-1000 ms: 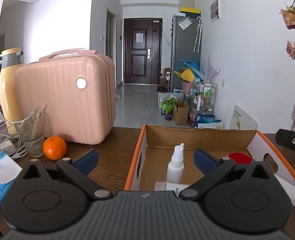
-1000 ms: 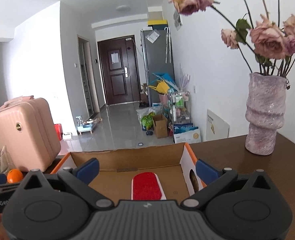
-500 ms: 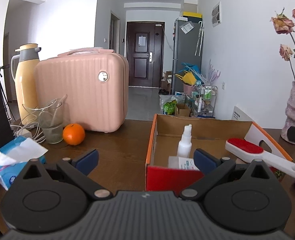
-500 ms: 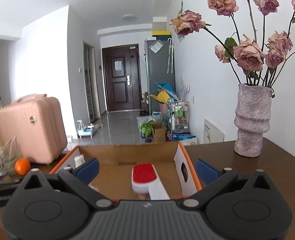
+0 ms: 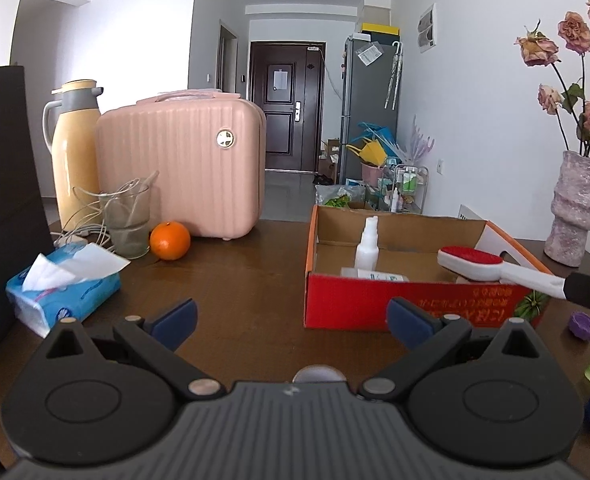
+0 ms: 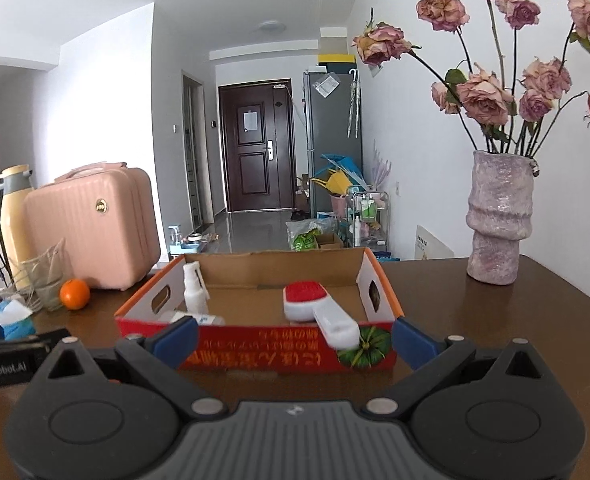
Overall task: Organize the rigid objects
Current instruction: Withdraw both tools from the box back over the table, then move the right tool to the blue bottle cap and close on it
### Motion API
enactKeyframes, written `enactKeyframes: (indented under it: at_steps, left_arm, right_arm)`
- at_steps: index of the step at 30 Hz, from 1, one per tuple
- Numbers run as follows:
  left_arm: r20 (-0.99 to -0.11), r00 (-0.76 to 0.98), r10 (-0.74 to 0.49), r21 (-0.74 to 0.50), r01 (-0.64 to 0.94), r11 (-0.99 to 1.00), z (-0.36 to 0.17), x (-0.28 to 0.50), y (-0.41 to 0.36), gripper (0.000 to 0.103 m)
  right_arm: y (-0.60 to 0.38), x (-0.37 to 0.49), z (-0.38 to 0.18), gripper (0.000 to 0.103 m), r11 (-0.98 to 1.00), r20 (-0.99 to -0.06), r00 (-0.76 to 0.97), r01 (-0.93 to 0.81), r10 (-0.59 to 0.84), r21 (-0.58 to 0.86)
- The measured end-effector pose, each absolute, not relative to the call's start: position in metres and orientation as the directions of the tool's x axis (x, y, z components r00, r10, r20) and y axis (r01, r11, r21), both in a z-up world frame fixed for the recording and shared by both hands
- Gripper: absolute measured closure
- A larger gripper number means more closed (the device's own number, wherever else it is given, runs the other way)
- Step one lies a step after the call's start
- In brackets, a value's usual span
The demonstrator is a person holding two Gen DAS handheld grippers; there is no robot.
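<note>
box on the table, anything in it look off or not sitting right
Yes: the lint brush is not fully inside the cardboard box. Its red head lies in the box, but its white handle pokes out over the front wall. The spray bottle stands upright.

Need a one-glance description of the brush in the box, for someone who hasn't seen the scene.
Find the open cardboard box with the red front on the dark wooden table. The lint brush lies in its right half: white body, red pad facing up, handle sticking out over the front wall. The other item, a white spray bottle, stands upright at the left.
</note>
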State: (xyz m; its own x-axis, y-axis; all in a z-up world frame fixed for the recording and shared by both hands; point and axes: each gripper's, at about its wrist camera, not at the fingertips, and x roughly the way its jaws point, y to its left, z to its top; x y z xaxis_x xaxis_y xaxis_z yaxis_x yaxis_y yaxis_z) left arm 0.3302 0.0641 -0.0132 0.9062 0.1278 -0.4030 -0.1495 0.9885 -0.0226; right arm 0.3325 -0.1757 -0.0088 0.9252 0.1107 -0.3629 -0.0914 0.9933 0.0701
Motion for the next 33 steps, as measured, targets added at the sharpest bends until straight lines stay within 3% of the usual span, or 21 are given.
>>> enactKeyframes:
  at_steps: [14, 29, 33]
  left_arm:
    - [-0.431, 0.898, 0.087, -0.035, -0.113, 0.993, -0.027, 0.282, 0.064, 0.000]
    - [-0.468, 0.882, 0.048, -0.023, -0.066, 0.998, -0.040, 0.266, 0.052, 0.000]
    - [-0.475, 0.879, 0.049, -0.027, -0.070, 0.997, -0.042, 0.268, 0.053, 0.000]
  right_arm:
    - [-0.187, 0.268, -0.039, 0.000, 0.995, -0.430, 0.897, -0.092, 0.102, 0.044]
    - [-0.239, 0.238, -0.067, 0.000, 1.000, -0.498, 0.867, 0.006, -0.007, -0.003]
    - [-0.244, 0.247, -0.072, 0.014, 1.000, -0.529, 0.848, -0.024, 0.028, 0.013]
